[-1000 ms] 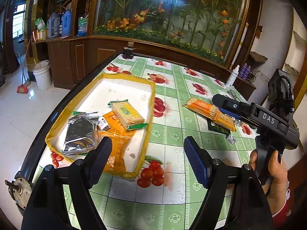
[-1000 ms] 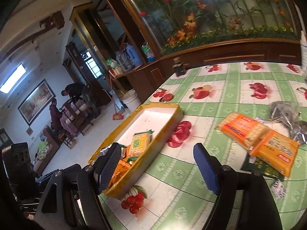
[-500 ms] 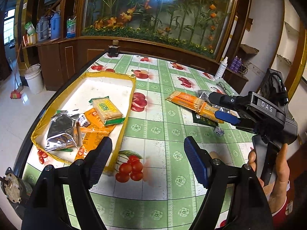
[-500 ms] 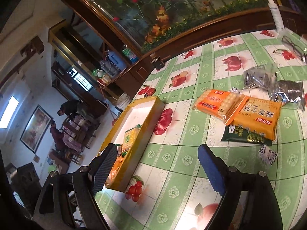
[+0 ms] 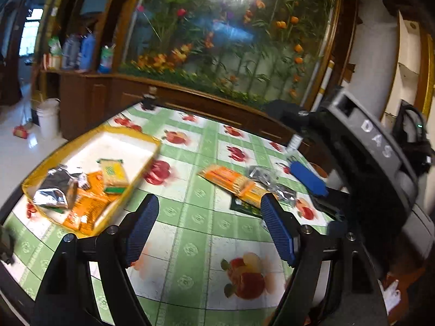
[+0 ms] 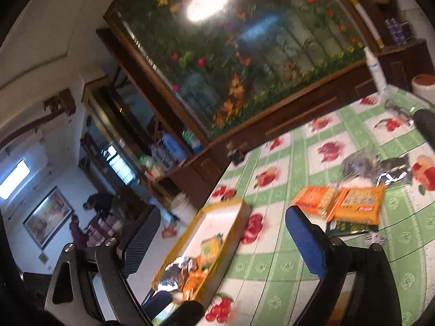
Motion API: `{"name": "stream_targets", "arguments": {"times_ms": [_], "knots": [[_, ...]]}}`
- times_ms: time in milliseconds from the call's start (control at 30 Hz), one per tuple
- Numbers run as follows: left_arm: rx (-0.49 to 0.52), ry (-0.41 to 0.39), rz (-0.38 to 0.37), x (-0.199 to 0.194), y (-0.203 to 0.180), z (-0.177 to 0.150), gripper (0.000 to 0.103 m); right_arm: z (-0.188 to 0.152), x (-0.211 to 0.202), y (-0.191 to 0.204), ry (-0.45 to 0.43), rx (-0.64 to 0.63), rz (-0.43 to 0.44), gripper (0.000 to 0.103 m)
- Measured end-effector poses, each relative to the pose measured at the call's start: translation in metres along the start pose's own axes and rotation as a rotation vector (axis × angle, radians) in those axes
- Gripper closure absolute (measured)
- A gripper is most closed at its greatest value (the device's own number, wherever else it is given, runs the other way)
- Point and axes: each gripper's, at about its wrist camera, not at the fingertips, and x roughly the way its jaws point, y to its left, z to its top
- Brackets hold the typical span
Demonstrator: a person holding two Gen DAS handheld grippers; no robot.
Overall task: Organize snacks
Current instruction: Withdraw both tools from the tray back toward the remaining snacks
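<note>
- Green fruit-print tablecloth (image 5: 195, 233) fills both views.
- Right gripper (image 6: 217, 241), jaws just opening wide with nothing between them, likely readying for another packet.
- Left gripper (image 5: 209, 225) hangs open, empty.
- Orange cracker packs (image 6: 339, 203) wait loose on the cloth; the yellow tray (image 5: 89, 138) holds sorted snacks.

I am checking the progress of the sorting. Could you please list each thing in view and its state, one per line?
Yellow tray: on the table, partly filled with snack packs.
Silver pack: lying in the tray.
Orange cracker packs: on the tablecloth, outside the tray.
Silver packs: on the tablecloth, outside the tray.
Left gripper: open, empty.
Right gripper: open, empty, jaws just widened.
</note>
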Motion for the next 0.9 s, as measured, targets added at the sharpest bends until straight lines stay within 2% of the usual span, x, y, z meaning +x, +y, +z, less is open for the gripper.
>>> {"name": "stream_targets", "arguments": {"times_ms": [67, 167, 267, 333, 433, 533, 600, 667, 800, 900], "knots": [[-0.017, -0.060, 0.076, -0.006, 0.002, 0.000, 0.025, 0.002, -0.009, -0.001, -0.048, 0.023, -0.017, 0.005], [-0.041, -0.104, 0.124, -0.010, 0.007, -0.001, 0.025, 0.000, -0.018, -0.001, -0.080, 0.083, -0.053, 0.005], [-0.071, -0.101, 0.144, -0.009, 0.012, 0.000, 0.024, -0.003, -0.019, -0.003, -0.093, 0.132, -0.114, 0.005], [-0.102, -0.088, 0.163, -0.007, 0.016, -0.002, 0.018, -0.004, -0.021, -0.006, -0.088, 0.169, -0.188, 0.005], [-0.120, -0.069, 0.216, -0.001, 0.018, -0.006, 0.018, -0.007, -0.026, -0.010, -0.111, 0.211, -0.312, 0.005], [-0.134, -0.033, 0.235, 0.005, 0.019, -0.011, 0.018, -0.011, -0.033, -0.010, -0.154, 0.255, -0.338, 0.005], [-0.186, -0.006, 0.193, 0.007, 0.027, -0.014, 0.018, -0.012, -0.036, -0.011, -0.167, 0.287, -0.320, 0.005], [-0.224, -0.011, 0.147, 0.004, 0.031, -0.017, 0.018, -0.012, -0.033, -0.015, -0.153, 0.305, -0.251, 0.005], [-0.184, -0.069, 0.158, -0.009, 0.024, -0.014, 0.018, -0.012, -0.037, -0.009, -0.171, 0.246, -0.209, 0.005], [-0.203, -0.095, 0.072, -0.015, 0.024, -0.013, 0.018, -0.012, -0.039, -0.014, -0.168, 0.311, -0.101, 0.005]]}}
